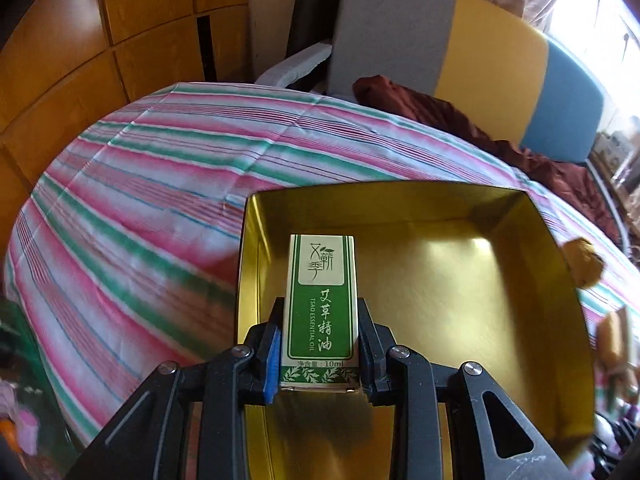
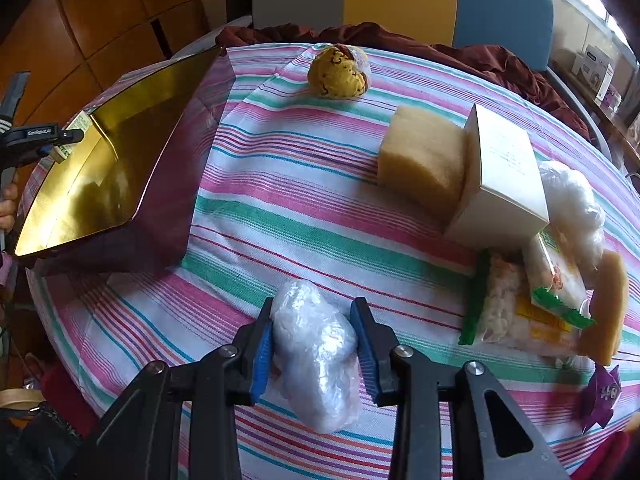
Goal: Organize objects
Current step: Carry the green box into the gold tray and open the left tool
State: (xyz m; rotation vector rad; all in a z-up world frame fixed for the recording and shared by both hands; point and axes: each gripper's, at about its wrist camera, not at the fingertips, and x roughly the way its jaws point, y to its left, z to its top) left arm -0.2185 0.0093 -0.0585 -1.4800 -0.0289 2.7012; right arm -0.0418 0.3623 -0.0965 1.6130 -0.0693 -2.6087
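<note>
My left gripper (image 1: pixel 320 304) is shut on a green and white essential oil box (image 1: pixel 320 300) and holds it over the open gold-lined box (image 1: pixel 460 280). In the right wrist view that gold-lined box (image 2: pixel 120 152) stands at the left, tilted toward the camera, with my left gripper (image 2: pixel 66 138) and the oil box (image 2: pixel 76 130) at its far rim. My right gripper (image 2: pixel 314 312) is shut on a clear plastic-wrapped bundle (image 2: pixel 316 352) just above the striped cloth (image 2: pixel 300 208).
On the cloth lie a yellow knitted ball (image 2: pixel 338 72), a beige sponge block (image 2: pixel 422 158), a white carton (image 2: pixel 502 180), several food packets (image 2: pixel 532 304), a white bag (image 2: pixel 576 204) and a purple wrapper (image 2: pixel 600 394). A dark red cloth (image 1: pixel 460 124) and cushions (image 1: pixel 480 52) lie beyond.
</note>
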